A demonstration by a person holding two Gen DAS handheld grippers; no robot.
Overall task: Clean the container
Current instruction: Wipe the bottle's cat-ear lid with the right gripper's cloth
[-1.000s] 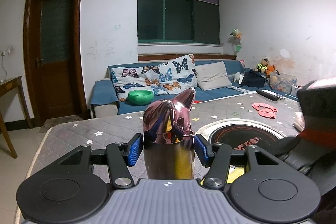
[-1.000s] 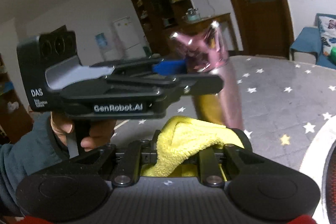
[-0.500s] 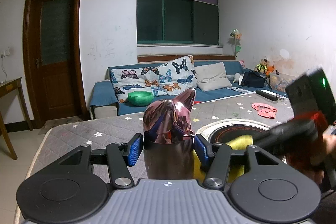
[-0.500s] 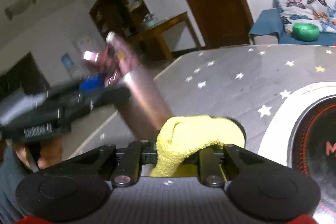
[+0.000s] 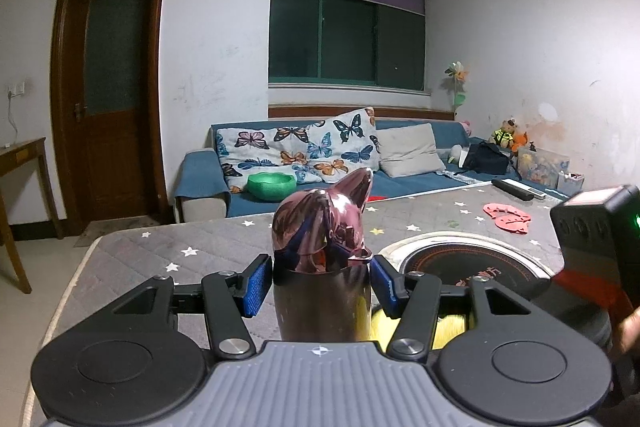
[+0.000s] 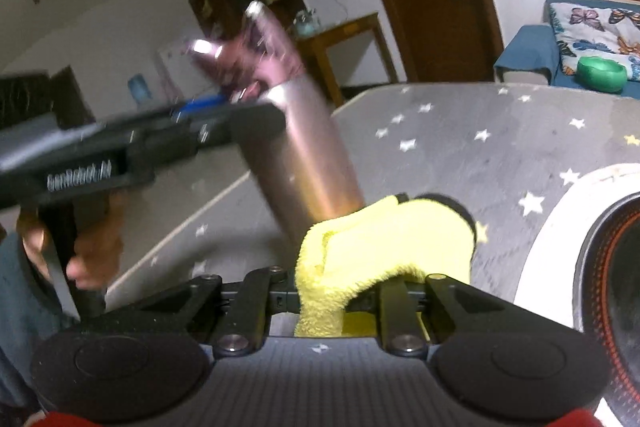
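A shiny metal bottle [image 5: 320, 303] with a pink cat-eared lid [image 5: 324, 227] stands upright between the blue pads [image 5: 253, 286] of my left gripper [image 5: 320, 287], which is shut on it just under the lid. In the right wrist view the bottle [image 6: 304, 155] leans left, blurred, with the left gripper [image 6: 240, 115] and a hand [image 6: 92, 247] behind it. My right gripper [image 6: 384, 251] is shut on a folded yellow cloth [image 6: 376, 247], which touches the bottle's lower side. The cloth [image 5: 380, 323] shows low on the bottle's right in the left wrist view, beside the right gripper's body [image 5: 596, 227].
The grey star-patterned table cover [image 5: 192, 247] holds a round black cooktop [image 5: 472, 267] right of the bottle, a pink flat item [image 5: 506, 217] and a remote [image 5: 516, 183] farther back. Behind it stands a blue sofa with a green bowl [image 5: 272, 185].
The right gripper with the yellow cloth has swung around and dropped lower against the bottle's side. The left gripper and the bottle have stayed still.
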